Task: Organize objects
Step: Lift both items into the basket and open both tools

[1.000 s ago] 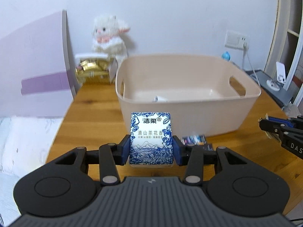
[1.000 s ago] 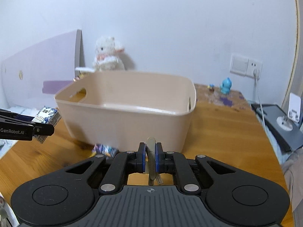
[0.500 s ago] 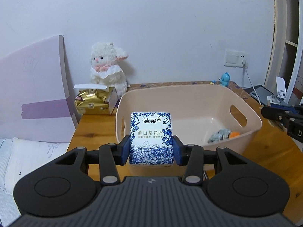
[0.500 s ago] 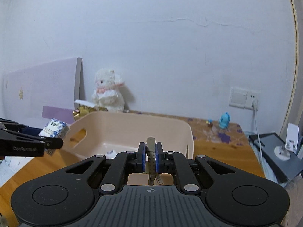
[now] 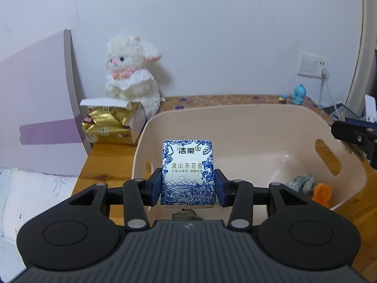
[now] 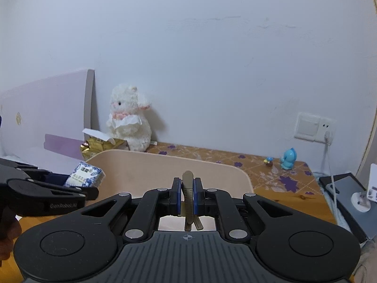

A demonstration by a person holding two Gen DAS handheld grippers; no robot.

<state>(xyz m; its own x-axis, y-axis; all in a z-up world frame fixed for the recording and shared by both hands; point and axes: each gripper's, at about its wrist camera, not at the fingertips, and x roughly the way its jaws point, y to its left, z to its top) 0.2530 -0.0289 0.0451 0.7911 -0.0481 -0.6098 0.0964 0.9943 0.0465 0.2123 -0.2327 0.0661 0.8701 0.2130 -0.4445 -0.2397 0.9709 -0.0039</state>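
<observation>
Tissue pack [image 5: 187, 173], a soft rectangular packet printed in blue and white, sat clamped upright between the blue pads of the left tongs [image 5: 187, 185], held over the near-left part of the beige bin [image 5: 264, 122]. The right tongs [image 6: 187, 197] were pinched tight on a thin, ridged olive clip [image 6: 187, 198], above the bin's near rim. That bin was smooth plastic with rounded corners and slot handles; inside it, toward its right end, lay a grey-green crumpled thing [image 5: 302, 182] and an orange piece [image 5: 322, 192]. Behind the bin's left corner stood a crinkled gold foil bag [image 5: 107, 128] in an open white box, and behind that a fluffy white plush lamb [image 5: 132, 75]. A second before, both tongs had been lower, level with the bin's outer wall on the wooden tabletop [image 5: 108, 158]; they had since risen over its opening.
</observation>
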